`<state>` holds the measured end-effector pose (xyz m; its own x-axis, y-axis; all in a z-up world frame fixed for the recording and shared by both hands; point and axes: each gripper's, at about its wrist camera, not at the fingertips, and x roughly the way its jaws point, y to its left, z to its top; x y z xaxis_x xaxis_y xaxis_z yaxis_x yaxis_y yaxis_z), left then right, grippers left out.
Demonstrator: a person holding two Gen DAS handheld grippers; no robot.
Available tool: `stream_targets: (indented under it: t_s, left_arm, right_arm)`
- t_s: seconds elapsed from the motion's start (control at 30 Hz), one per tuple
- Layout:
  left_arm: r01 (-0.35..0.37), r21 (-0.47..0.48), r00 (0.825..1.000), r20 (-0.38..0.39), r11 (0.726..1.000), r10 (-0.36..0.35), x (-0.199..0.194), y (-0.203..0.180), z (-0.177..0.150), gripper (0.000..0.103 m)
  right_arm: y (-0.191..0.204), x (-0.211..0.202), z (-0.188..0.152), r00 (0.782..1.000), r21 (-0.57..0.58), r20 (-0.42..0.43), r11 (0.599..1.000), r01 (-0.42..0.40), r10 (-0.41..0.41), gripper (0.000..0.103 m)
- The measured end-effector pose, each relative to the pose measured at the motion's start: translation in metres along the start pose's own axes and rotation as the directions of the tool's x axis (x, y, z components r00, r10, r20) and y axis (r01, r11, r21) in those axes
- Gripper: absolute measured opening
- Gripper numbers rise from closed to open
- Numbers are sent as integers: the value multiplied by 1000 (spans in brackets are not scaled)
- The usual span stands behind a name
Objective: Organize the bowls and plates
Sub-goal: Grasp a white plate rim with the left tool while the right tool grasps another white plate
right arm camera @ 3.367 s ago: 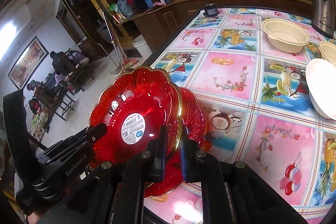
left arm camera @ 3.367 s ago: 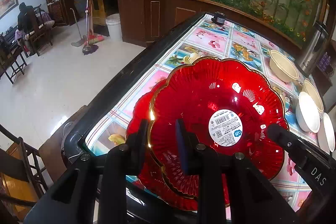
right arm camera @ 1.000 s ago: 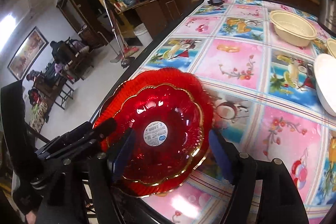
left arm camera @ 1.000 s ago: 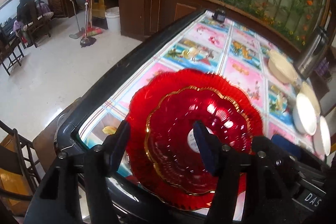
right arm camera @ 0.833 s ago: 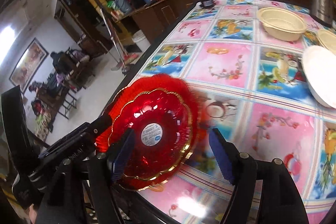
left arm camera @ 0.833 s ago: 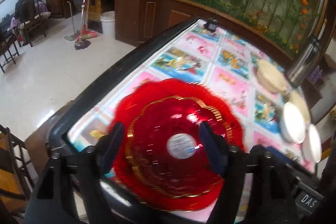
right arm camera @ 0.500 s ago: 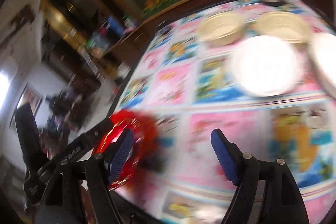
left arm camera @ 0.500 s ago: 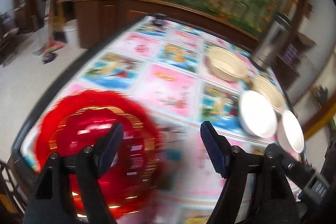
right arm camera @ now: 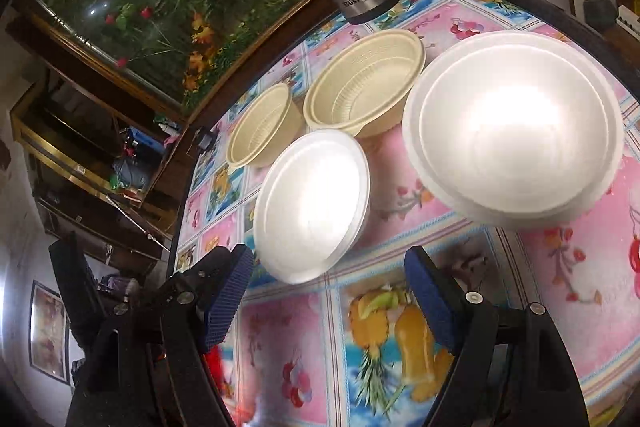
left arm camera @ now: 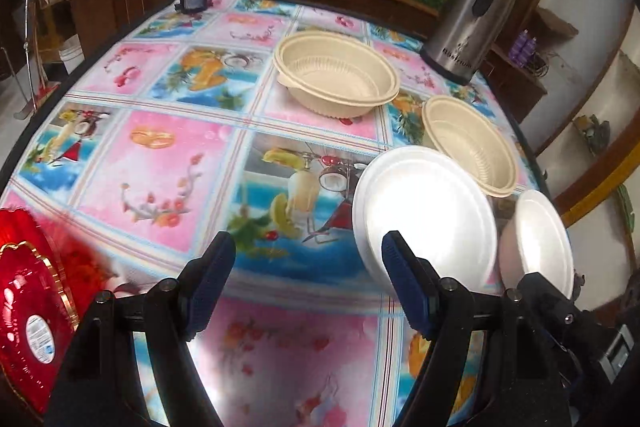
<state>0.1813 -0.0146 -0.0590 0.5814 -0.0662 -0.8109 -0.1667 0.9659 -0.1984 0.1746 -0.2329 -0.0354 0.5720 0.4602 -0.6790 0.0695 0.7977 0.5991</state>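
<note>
Both tools are empty: my left gripper point(left arm camera: 308, 281) and right gripper point(right arm camera: 330, 301) stand with jaws spread wide, nothing between them. The red plates point(left arm camera: 30, 311) sit nested at the left gripper's far left. Just ahead of the right gripper lie two white bowls — the nearer white bowl point(right arm camera: 312, 203) and the larger white bowl point(right arm camera: 512, 131) — with two beige bowls point(right arm camera: 362, 95) beyond. I judge stacking the whites comes next: I'd straddle one rim squarely, close gently, and lift level — foam-like walls may crush.
</note>
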Motion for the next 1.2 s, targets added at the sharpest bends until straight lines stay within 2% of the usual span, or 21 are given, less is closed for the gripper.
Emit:
stream_targets:
  t_s: [0.13,0.2,0.43,0.5,0.53,0.6,0.67,0.73,0.8,1.2]
  left_arm:
    - [5,-11,1000,-28,1000,-5,15,-5,4,75]
    - [-1,-15,999,-42,1000,0,22,-8,6,75]
    - [-10,-1,998,-65,1000,10,39,-17,8,75]
    - [-33,12,998,-62,999,34,42,-18,9,74]
    - [-48,17,997,-59,999,48,43,-18,9,69]
    - [-53,25,995,-77,998,55,47,-18,8,47]
    - [-39,39,996,-84,998,43,49,-19,7,38]
    - [-32,55,996,-81,998,37,46,-22,6,29]
    - [-25,79,996,-83,997,32,42,-27,5,13]
    - [2,79,999,-32,997,0,1,-11,-9,12]
  right_arm:
    - [-6,15,11,1000,22,-23,1000,6,-6,78]
    - [-9,26,16,999,34,-39,999,9,-8,71]
    - [-14,53,23,997,64,-71,997,39,-35,57]
    - [-15,58,23,996,61,-71,997,52,-48,53]
    - [-16,60,23,996,62,-71,996,61,-56,51]
    - [-17,64,22,995,67,-77,995,71,-66,40]
    - [-18,67,21,993,61,-83,994,91,-86,29]
    - [-18,70,20,993,58,-91,995,76,-71,23]
    - [-14,69,18,994,38,-92,997,66,-63,12]
    - [10,38,-1,997,-37,-63,999,31,-33,10]
